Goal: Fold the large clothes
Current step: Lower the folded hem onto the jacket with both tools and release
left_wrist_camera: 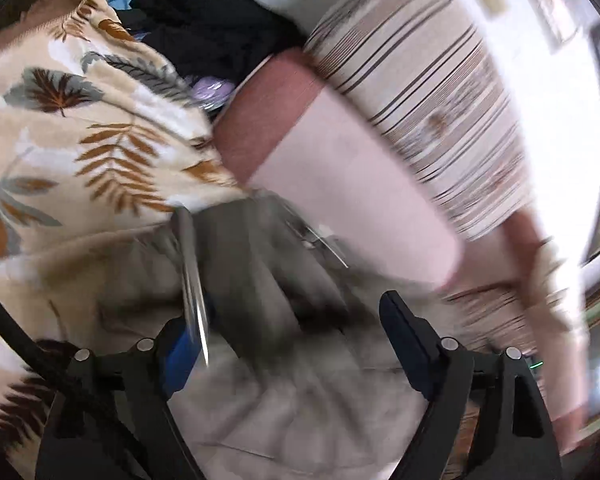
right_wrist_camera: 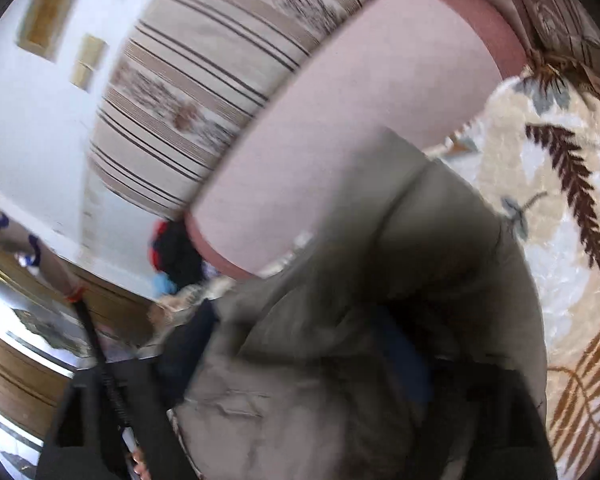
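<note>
A grey-olive jacket (left_wrist_camera: 268,264) with a metal zipper (left_wrist_camera: 192,272) lies crumpled on a leaf-patterned blanket (left_wrist_camera: 80,140). My left gripper (left_wrist_camera: 288,316) stands over it with its jaws wide apart. The cloth lies loose between the fingers and neither pad presses on it. In the right wrist view the same jacket (right_wrist_camera: 380,240) fills the lower middle. My right gripper (right_wrist_camera: 300,320) is also spread wide, with folds of cloth partly covering its blue-padded finger (right_wrist_camera: 404,356). Both views are blurred.
A pink bolster (left_wrist_camera: 340,184) and a striped sofa cushion (left_wrist_camera: 420,92) lie just beyond the jacket. A pile of black, red and blue clothes (left_wrist_camera: 204,20) sits at the far end. Wooden furniture (right_wrist_camera: 20,380) stands at the left of the right wrist view.
</note>
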